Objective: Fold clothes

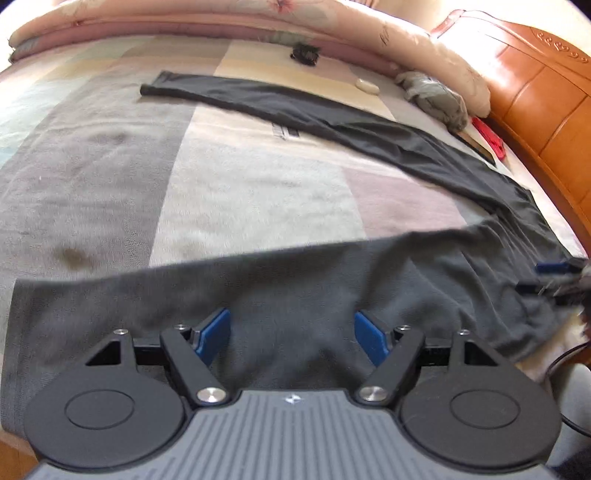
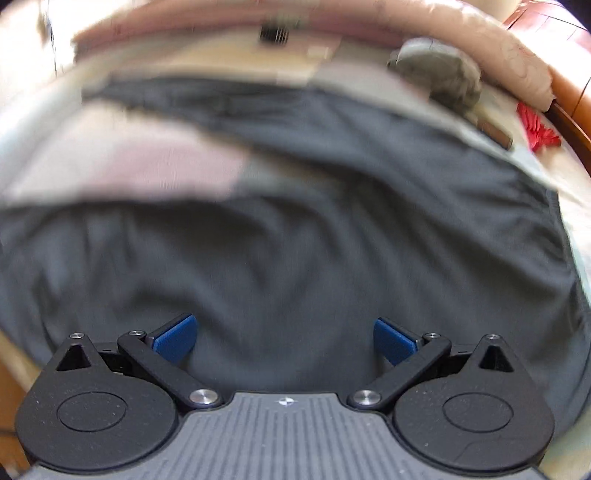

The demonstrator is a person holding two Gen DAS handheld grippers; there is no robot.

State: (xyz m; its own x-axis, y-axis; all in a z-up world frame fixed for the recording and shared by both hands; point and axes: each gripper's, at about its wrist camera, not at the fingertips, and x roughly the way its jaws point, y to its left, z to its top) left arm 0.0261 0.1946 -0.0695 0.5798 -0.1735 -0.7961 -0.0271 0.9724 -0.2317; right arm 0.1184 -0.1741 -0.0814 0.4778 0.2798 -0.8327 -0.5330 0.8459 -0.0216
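left tongs [image 1: 291,338] wide apart, holding nothing, over near leg | dark trousers [image 1: 332,288] spread legs apart on bed [image 1: 229,173] | right tongs [image 2: 284,341] wide apart, holding nothing, view blurred | risk: thin cloth slips or bunches, skewing fold

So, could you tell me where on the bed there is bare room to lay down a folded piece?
The widest free patch is the striped bedspread, bordered by the two legs of the dark trousers and the rolled quilt. The headboard side is crowded: a crumpled grey garment, a red item and a small white object.
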